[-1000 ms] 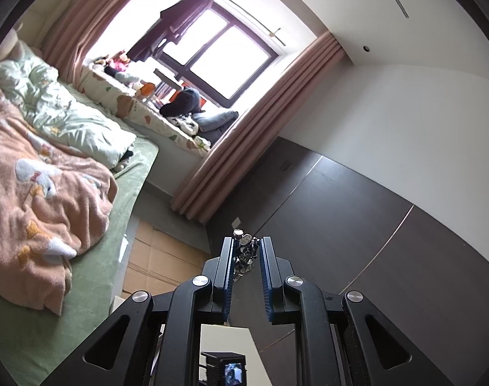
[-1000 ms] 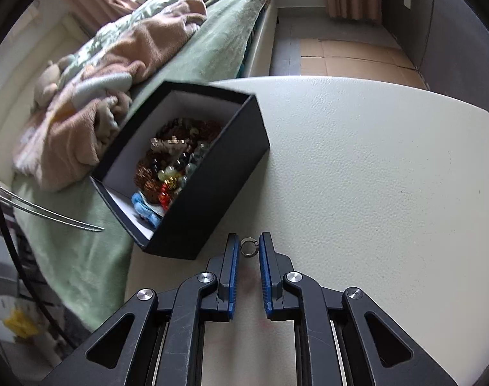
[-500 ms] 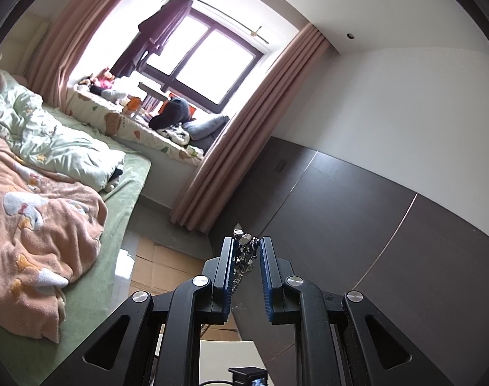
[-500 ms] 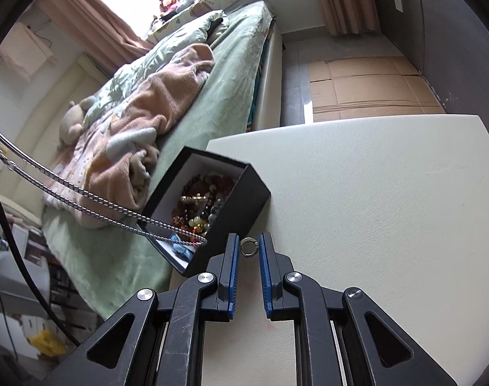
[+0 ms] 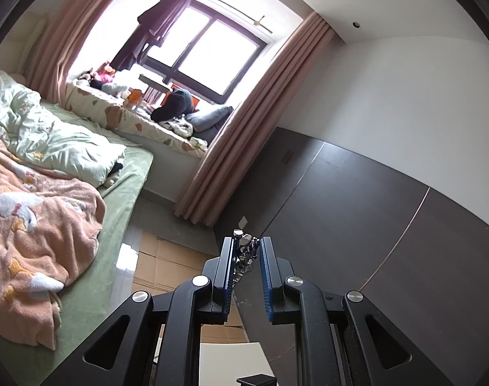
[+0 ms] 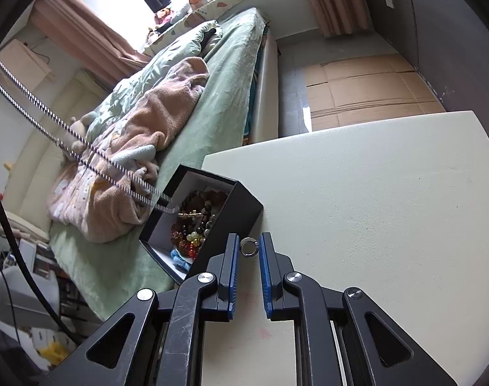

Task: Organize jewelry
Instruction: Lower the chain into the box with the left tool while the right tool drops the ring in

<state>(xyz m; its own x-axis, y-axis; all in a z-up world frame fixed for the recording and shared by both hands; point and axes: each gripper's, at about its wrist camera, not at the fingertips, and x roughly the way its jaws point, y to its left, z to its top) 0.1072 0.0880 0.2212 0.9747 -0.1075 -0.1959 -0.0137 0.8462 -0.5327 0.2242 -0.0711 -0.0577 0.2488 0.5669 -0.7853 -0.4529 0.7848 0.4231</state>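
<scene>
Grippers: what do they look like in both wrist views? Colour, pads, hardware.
Same build on both. Left gripper and right gripper: matte black angular linkage arms with triangular cut-outs, round silver pivot bolts, and two straight black fingers lined with ribbed blue pads.

Shiny faceted metal on the chain clump (image 5: 243, 251), same polished look on the little ring (image 6: 249, 247). The box (image 6: 234, 215) is matte black card with a pale lining, full of glossy beads (image 6: 192, 225). Table (image 6: 389, 193) looks like grainy cream leatherette. Fuzzy fleece blanket (image 6: 154, 119).
</scene>
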